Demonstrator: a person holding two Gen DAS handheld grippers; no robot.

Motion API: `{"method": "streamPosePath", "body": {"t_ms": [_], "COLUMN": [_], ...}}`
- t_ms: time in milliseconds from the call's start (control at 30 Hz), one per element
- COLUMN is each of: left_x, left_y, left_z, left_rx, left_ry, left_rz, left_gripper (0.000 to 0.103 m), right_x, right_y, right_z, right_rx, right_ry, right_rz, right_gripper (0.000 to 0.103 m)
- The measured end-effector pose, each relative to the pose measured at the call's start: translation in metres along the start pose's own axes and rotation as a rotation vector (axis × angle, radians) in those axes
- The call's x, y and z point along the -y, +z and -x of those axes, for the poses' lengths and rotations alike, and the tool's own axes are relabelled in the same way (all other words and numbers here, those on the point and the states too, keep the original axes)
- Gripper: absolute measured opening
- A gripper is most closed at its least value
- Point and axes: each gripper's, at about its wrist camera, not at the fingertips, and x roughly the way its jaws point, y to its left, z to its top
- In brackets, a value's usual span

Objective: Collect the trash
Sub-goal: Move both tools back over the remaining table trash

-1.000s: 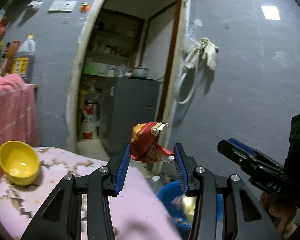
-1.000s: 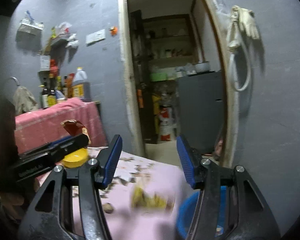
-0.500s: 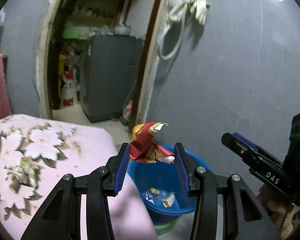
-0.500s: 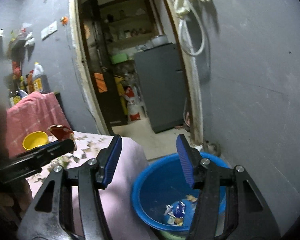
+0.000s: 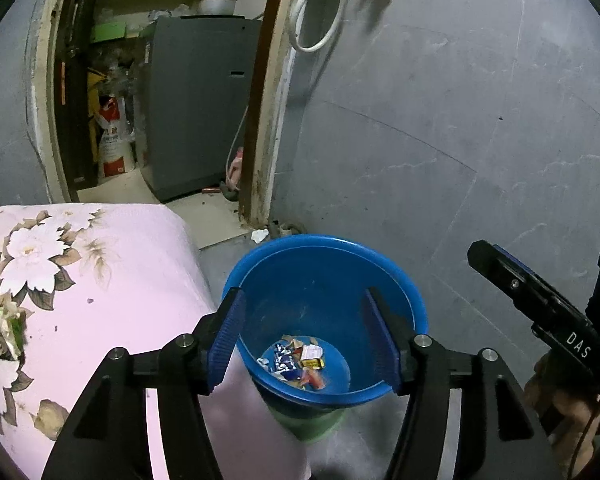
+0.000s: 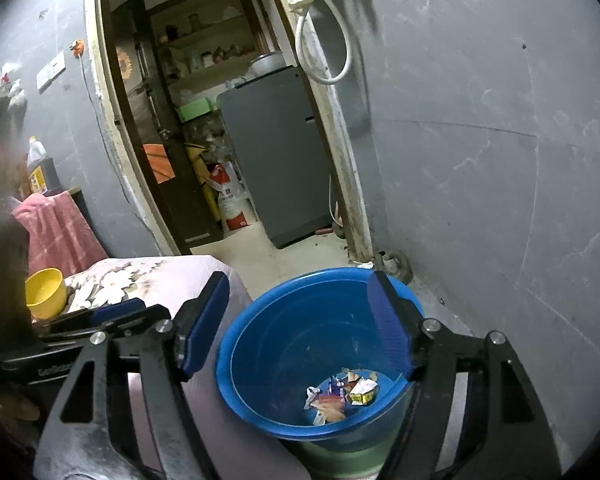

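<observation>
Here we are looking down past a grey wall (image 5: 440, 100) at a pink flowered cloth (image 5: 100, 264) lying at nine o'clock in the left view. Beside it, at six o'clock, a blue tub (image 5: 324, 246) is sitting on the floor, touching the cloth's edge. We are hanging our left gripper (image 5: 302, 338) over the tub; its jaws are opening with nothing between them, so it is released. We are holding our right gripper (image 6: 298, 328) over the same tub, its jaws also opening and gripping nothing; from the left view it is showing at three o'clock. A yellow bowl (image 6: 46, 294) is resting on the cloth at nine o'clock in the right view. The trash (image 5: 300, 362), a small heap of wrappers, is lying on the tub's bottom, between the left fingers (image 5: 228, 336) as we are seeing it.
</observation>
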Motion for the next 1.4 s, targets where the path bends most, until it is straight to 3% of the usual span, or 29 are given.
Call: {"method": "streamPosePath", "body": {"t_ms": [367, 700, 1033, 1400], "left_x": [-0.023, -0.058, -0.094, -0.134], "left_y": [0.007, 0.005, -0.022, -0.062], "left_z": [0.061, 0.147, 0.221, 0.268], "left_rx": [0.131, 0.295, 0.409, 0.475], "left_ry": [0.082, 0.228, 0.399, 0.538], "left_rz": [0.055, 0.119, 0.148, 0.173], "left_gripper": [0.07, 0.096, 0.101, 0.101], "right_x": [-0.033, -0.089, -0.158, -0.233], "right_y": [0.01, 0.02, 0.016, -0.008], "right_z": [0.009, 0.029, 0.041, 0.035], "right_rx": [0.038, 0.1, 0.158, 0.156], "right_ry": [0.045, 0.111, 0.195, 0.3], "right_rz": [0.04, 0.098, 0.154, 0.232], "right_gripper": [0.103, 0.103, 0.103, 0.103]}}
